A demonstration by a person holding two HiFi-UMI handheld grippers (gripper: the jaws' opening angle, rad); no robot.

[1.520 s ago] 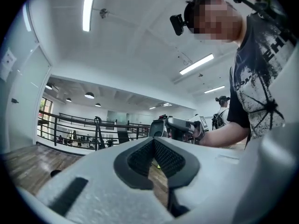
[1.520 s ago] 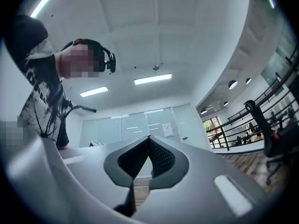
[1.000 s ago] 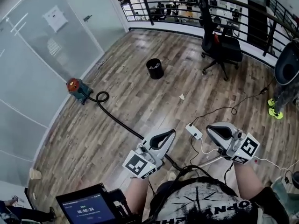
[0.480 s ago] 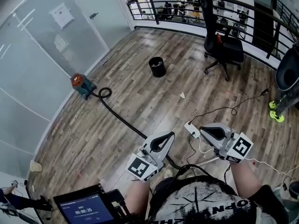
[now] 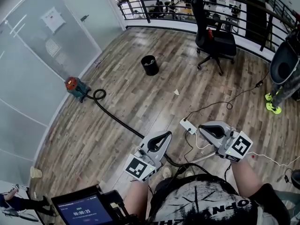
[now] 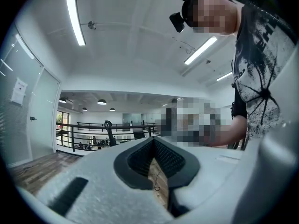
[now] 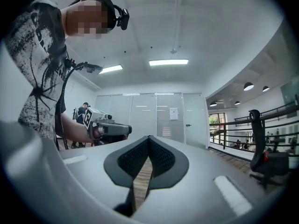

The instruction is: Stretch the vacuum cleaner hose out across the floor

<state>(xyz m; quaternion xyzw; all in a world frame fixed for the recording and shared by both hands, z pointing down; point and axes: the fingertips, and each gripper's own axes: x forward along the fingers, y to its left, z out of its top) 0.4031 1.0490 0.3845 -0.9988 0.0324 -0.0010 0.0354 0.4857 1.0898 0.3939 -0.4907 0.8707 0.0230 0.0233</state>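
A small red and teal vacuum cleaner point(image 5: 72, 85) stands by the glass wall at the left of the head view. Its black hose point(image 5: 117, 119) loops beside it and runs across the wooden floor toward me. It passes under my left gripper and ends near my feet. My left gripper point(image 5: 162, 136) hovers level above the near stretch of hose, jaws shut with nothing between them point(image 6: 153, 142). My right gripper point(image 5: 206, 128) is held level to the right, away from the hose, also shut and empty point(image 7: 148, 139).
A white power strip point(image 5: 187, 125) with trailing cables lies between the grippers. Farther off are a black bin point(image 5: 150, 65), an office chair point(image 5: 213, 37), a paper scrap point(image 5: 176, 92) and a railing point(image 5: 154, 3). A person's green shoes point(image 5: 272, 107) are at the right.
Both grippers have drifted slightly lower and leftward in the head view, jaws still shut. The vacuum cleaner and hose lie as before.
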